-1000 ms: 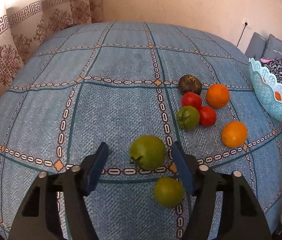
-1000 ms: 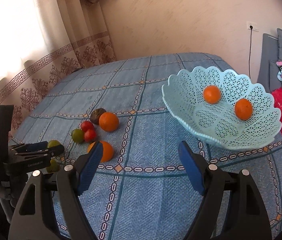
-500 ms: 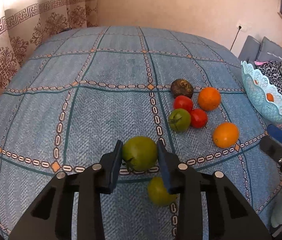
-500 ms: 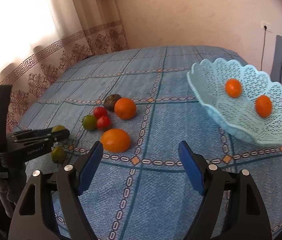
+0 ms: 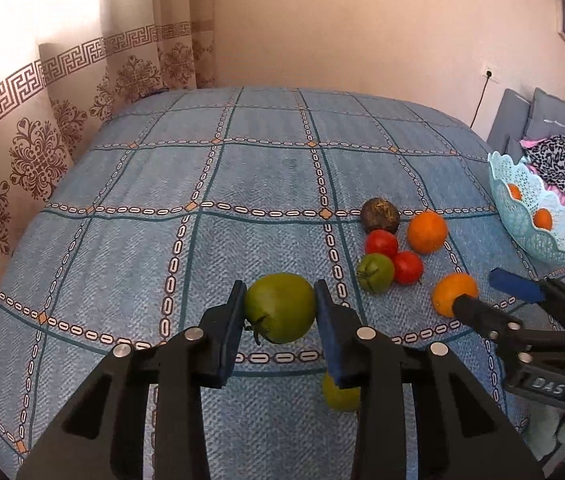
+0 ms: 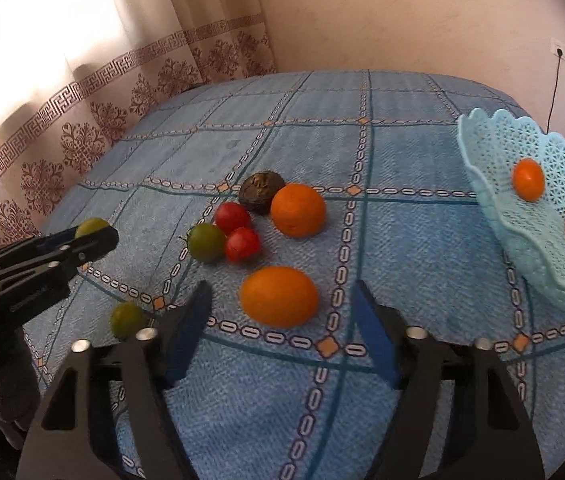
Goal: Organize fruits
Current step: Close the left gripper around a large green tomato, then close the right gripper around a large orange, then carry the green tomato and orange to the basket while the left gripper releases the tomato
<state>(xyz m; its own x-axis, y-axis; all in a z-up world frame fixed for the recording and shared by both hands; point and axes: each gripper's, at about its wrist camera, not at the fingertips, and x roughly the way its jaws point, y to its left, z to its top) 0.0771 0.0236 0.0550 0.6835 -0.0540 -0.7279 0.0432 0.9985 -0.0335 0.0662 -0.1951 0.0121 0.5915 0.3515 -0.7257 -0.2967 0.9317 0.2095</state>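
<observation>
My left gripper (image 5: 278, 308) is shut on a large green tomato (image 5: 279, 307), lifted a little off the blue patterned cloth (image 5: 242, 176). A smaller green fruit (image 5: 338, 396) lies below it on the cloth. My right gripper (image 6: 282, 332) straddles the near orange (image 6: 278, 297); its jaws are closing, the pads still apart from the fruit. Farther off lie a second orange (image 6: 297, 210), two red tomatoes (image 6: 232, 217), a small green tomato (image 6: 205, 241) and a dark brown fruit (image 6: 261, 191). The light blue lattice basket (image 6: 494, 208) at right holds two small oranges (image 6: 528, 179).
Patterned curtains (image 5: 42, 120) hang along the left side. Grey cushions and leopard-print fabric (image 5: 554, 156) lie behind the basket at the right. A wall socket with a cable (image 5: 488, 76) is on the back wall.
My left gripper closed on the large green tomato and raised it. My right gripper swung left and down over the near orange, and its jaws narrowed.
</observation>
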